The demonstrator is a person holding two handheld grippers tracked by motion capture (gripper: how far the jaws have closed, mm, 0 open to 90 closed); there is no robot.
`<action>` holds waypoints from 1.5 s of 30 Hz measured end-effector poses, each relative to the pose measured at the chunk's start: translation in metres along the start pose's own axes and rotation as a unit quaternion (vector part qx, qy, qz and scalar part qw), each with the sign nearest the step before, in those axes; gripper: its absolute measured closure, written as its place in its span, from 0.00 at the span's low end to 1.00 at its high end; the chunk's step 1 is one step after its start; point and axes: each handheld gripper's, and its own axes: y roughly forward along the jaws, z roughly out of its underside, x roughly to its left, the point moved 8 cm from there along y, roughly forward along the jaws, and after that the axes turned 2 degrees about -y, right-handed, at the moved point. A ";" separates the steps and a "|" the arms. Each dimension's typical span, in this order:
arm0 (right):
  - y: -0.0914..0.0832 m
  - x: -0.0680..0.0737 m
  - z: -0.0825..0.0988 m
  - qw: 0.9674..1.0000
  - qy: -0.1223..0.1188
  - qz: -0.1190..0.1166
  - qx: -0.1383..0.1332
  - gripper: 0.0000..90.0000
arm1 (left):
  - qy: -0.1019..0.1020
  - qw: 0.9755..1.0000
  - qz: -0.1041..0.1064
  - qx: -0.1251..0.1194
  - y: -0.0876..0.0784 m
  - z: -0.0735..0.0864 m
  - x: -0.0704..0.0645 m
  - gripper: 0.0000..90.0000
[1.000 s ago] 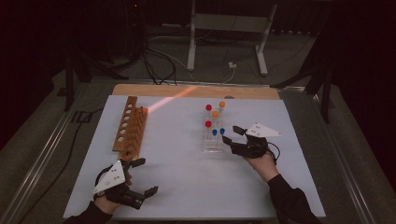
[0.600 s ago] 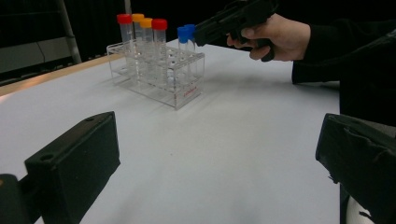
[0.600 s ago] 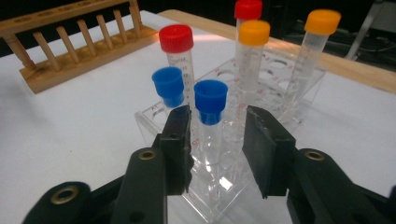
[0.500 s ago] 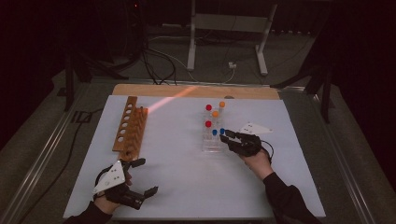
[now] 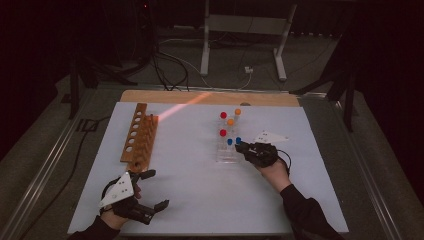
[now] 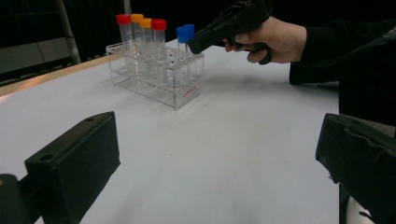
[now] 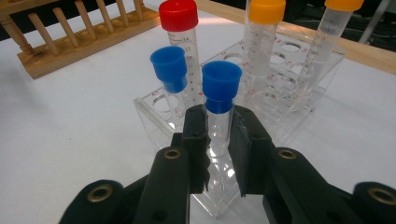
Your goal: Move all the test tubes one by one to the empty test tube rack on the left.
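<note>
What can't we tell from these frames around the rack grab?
- Right gripper view: the blue-capped tube has its lower end hidden behind the right gripper.
- High view: the clear rack holes and tube markings are too small.
- Left gripper view: left gripper body is cut off by the bottom edge.

Clear glossy plastic rack (image 7: 299,79) – see-through tubes, smooth blue cap (image 7: 220,86); matt black jaws; bare wooden rack (image 5: 140,136); matt white tabletop (image 5: 200,190).
</note>
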 end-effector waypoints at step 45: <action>-0.042 0.093 -0.038 0.992 -0.086 -0.085 -0.045 0.85 | -0.031 0.999 0.028 0.004 0.016 -0.044 -0.019 0.01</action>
